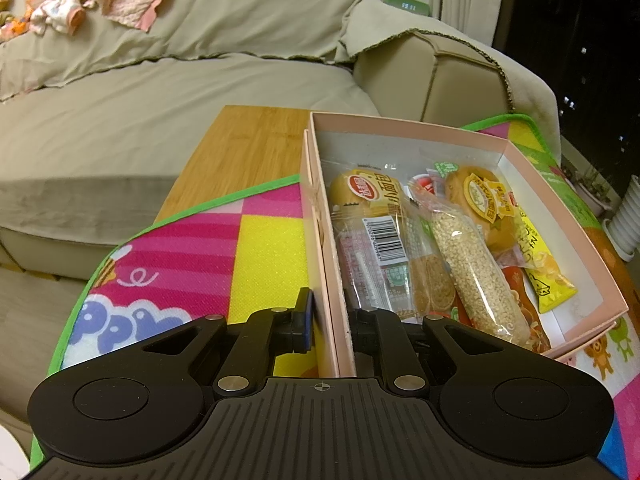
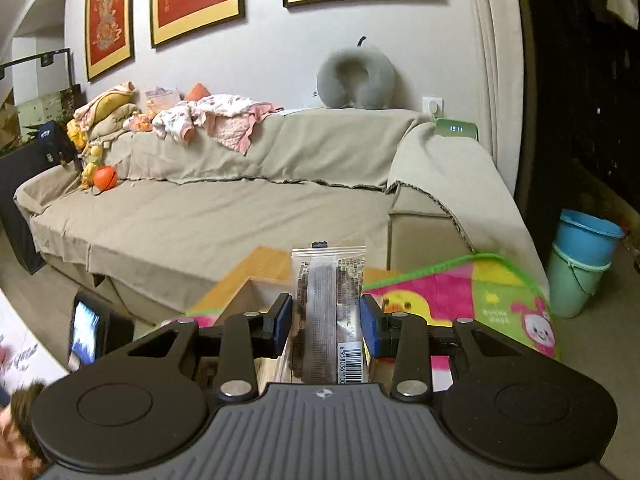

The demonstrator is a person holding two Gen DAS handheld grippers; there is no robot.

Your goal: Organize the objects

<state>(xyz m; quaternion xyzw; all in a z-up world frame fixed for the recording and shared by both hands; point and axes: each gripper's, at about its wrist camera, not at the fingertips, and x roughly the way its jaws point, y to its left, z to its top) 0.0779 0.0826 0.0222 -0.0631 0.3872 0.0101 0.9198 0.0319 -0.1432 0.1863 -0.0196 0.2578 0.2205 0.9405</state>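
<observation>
A pink cardboard box (image 1: pixel 560 200) sits on a colourful play mat (image 1: pixel 192 248). It holds several wrapped snacks: a small bread pack (image 1: pixel 372 196), a long sesame roll (image 1: pixel 476 276), a round bun (image 1: pixel 484 204) and a yellow packet (image 1: pixel 544 272). My left gripper (image 1: pixel 332 320) is shut on the box's near left wall, one finger outside and one inside. My right gripper (image 2: pixel 326 322) is shut on a clear-wrapped dark snack bar (image 2: pixel 328 304) with a barcode, held upright above the table.
The mat lies on a wooden table (image 1: pixel 248 148) in front of a beige covered sofa (image 2: pixel 224 208). Clothes (image 2: pixel 216 120) and toys lie on the sofa back. Stacked blue and green buckets (image 2: pixel 580 260) stand on the floor at right.
</observation>
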